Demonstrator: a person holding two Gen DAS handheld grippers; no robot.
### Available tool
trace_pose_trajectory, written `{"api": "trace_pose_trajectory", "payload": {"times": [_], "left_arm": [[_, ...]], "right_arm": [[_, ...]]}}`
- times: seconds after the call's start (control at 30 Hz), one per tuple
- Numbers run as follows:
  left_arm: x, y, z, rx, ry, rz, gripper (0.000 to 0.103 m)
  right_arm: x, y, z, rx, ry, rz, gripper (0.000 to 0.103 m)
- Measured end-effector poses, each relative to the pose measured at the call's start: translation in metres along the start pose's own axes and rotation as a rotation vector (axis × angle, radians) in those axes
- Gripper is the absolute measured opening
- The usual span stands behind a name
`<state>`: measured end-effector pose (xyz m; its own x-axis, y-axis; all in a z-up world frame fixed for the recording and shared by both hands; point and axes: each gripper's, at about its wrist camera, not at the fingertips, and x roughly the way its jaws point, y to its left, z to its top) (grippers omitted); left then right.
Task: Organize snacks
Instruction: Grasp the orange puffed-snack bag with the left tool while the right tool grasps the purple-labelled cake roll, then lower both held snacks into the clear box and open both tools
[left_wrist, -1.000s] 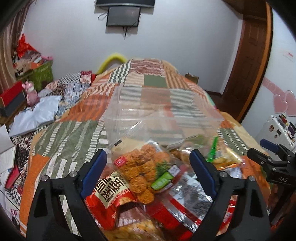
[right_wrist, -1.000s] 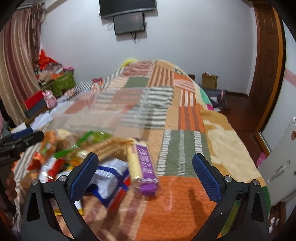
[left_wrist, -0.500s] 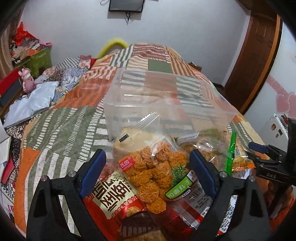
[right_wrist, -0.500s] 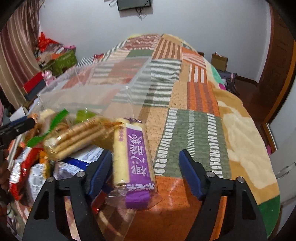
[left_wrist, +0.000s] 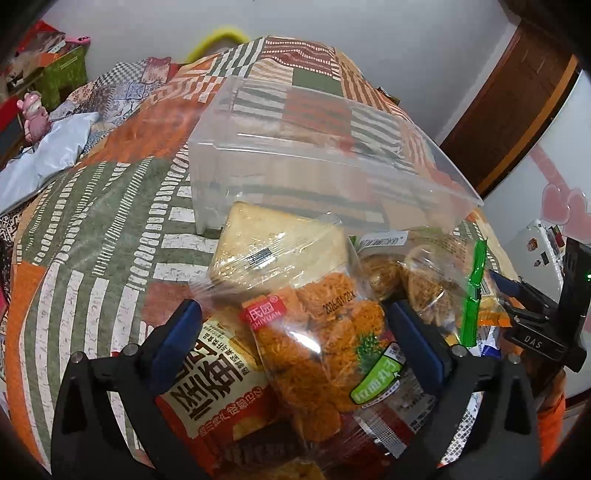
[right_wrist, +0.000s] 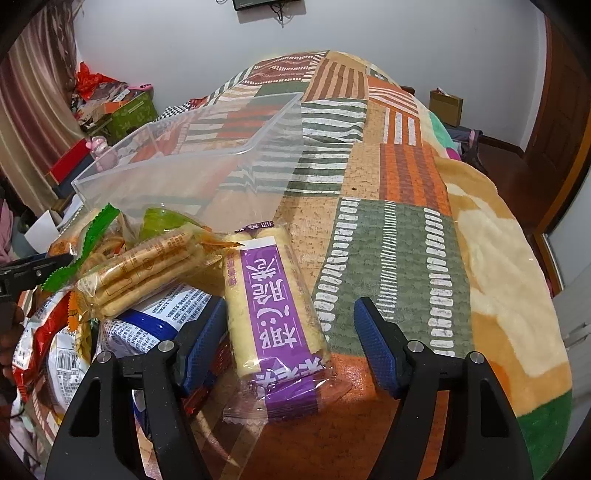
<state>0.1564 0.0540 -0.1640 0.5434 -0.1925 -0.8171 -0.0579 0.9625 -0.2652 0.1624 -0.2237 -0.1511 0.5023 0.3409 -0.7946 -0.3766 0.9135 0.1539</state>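
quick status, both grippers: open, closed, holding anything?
Left gripper: open, astride the orange snack bag, holding nothing.
Right gripper: open, astride the purple-label pack, holding nothing.

"SHIYUAN" on orange snack bag, "DAS" on right tongs

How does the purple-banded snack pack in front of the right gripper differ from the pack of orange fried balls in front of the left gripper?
The purple-banded pack is a long yellow bar lying directly on the quilt; the orange-ball pack holds many round pieces and rests atop other snack bags. Both are clear-wrapped and sit between open jaws, ungripped.
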Motion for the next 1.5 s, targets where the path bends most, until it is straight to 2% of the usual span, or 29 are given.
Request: {"api": "trace_pose_trajectory", "payload": {"times": [0.03, 0.1, 0.13, 0.17, 0.27, 0.4, 0.57, 0.87, 1.23, 1.5], "left_arm": [[0.000, -0.001, -0.001, 0.004, -0.003, 0.005, 0.102], [-0.001, -0.004, -0.002, 0.012, -0.008, 0.014, 0.100], [-0.002, -0.006, -0.003, 0.016, -0.010, 0.004, 0.090], [-0.003, -0.007, -0.004, 0.019, -0.005, -0.010, 0.085], [-0.009, -0.010, -0.008, 0.026, -0.020, 0.005, 0.079], [-0.019, -0.008, -0.010, 0.026, -0.034, 0.012, 0.072], [-0.035, 0.000, -0.011, -0.004, -0.052, -0.008, 0.053], [-0.066, -0.002, -0.015, 0.008, -0.124, -0.005, 0.034], [-0.100, -0.018, -0.010, 0.066, -0.212, -0.007, 0.021], [-0.118, -0.031, 0.008, 0.114, -0.287, -0.005, 0.021]], "right_arm": [[0.001, 0.000, 0.002, -0.001, 0.000, -0.001, 0.067], [0.001, 0.002, 0.002, -0.010, -0.001, 0.004, 0.056], [0.001, 0.003, 0.001, -0.016, -0.003, 0.003, 0.050], [0.000, 0.005, 0.001, -0.020, -0.007, -0.005, 0.050], [-0.003, 0.006, 0.000, -0.029, -0.018, -0.022, 0.046], [-0.010, 0.007, -0.003, -0.033, -0.041, -0.040, 0.045], [-0.026, 0.005, -0.001, -0.017, -0.083, -0.037, 0.044], [-0.056, 0.017, 0.009, -0.025, -0.183, -0.032, 0.044], [-0.073, 0.027, 0.020, -0.037, -0.265, -0.022, 0.044], [-0.073, 0.039, 0.037, -0.047, -0.312, 0.008, 0.044]]}}
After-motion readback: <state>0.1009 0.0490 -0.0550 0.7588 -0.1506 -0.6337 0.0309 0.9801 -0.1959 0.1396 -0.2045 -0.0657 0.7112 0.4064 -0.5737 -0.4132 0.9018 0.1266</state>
